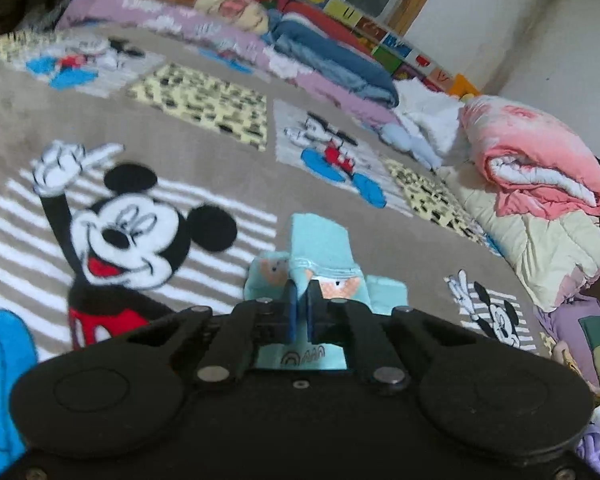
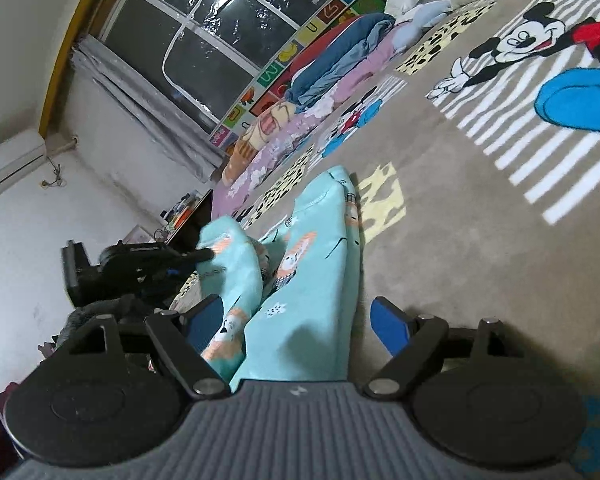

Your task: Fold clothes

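A small turquoise garment (image 1: 319, 240) printed with cartoon animals lies partly folded on the brown Mickey Mouse blanket (image 1: 228, 160). In the left wrist view my left gripper (image 1: 301, 300) is shut on the garment's near edge, the cloth pinched between its blue pads. In the right wrist view the same garment (image 2: 320, 248) runs forward from my right gripper (image 2: 298, 322), which stands open with the cloth lying between its spread blue pads (image 2: 392, 326). The left gripper (image 2: 206, 256) shows there at the left, holding a raised fold of the garment.
A rolled pink quilt (image 1: 540, 168) on a cream one sits at the blanket's right edge. Blue and purple bedding (image 1: 332, 60) lines the far side under a window (image 2: 220, 40). An air conditioner (image 2: 8, 164) hangs on the wall. Open blanket (image 2: 480, 240) lies right of the garment.
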Action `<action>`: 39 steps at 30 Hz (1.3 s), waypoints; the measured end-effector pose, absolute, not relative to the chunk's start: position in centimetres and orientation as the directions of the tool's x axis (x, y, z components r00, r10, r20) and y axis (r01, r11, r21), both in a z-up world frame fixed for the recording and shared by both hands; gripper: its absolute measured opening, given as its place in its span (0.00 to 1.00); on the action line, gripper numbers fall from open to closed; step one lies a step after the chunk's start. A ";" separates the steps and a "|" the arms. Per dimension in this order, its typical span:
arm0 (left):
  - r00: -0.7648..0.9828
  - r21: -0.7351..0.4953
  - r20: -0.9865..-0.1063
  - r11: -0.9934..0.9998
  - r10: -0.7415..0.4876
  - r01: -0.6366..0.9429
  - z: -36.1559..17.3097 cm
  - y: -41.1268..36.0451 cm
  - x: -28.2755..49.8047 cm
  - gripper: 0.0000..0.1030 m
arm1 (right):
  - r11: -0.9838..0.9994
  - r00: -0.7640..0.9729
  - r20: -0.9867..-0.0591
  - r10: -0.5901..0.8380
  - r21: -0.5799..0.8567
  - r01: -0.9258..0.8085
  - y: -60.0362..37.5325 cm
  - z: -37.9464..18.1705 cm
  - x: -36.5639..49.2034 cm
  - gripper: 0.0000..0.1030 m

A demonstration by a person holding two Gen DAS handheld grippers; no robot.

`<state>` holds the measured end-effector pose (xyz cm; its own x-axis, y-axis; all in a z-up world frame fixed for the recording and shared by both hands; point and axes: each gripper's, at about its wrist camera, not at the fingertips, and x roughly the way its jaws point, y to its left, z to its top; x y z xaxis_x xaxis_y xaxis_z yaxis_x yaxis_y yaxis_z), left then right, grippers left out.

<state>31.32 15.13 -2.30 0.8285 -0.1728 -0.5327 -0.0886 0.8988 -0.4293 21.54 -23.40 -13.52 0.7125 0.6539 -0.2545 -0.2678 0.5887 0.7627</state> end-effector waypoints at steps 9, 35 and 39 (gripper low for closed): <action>0.891 -0.366 -0.447 0.925 -0.074 -0.106 2.3 16.9 26.4 0.01 | 0.594 0.684 -0.246 0.687 0.732 -0.334 -22.1 -12.6 21.0 0.74; 0.857 -0.396 -0.475 0.820 0.202 -0.413 -1.8 28.8 13.1 0.01 | 0.608 0.625 -0.252 0.739 0.650 -0.456 -19.3 -11.4 19.5 0.73; 0.848 -0.421 -0.485 0.792 0.214 -0.441 -3.1 30.0 12.0 0.01 | 0.620 0.620 -0.269 0.737 0.634 -0.462 -18.9 -11.5 19.5 0.73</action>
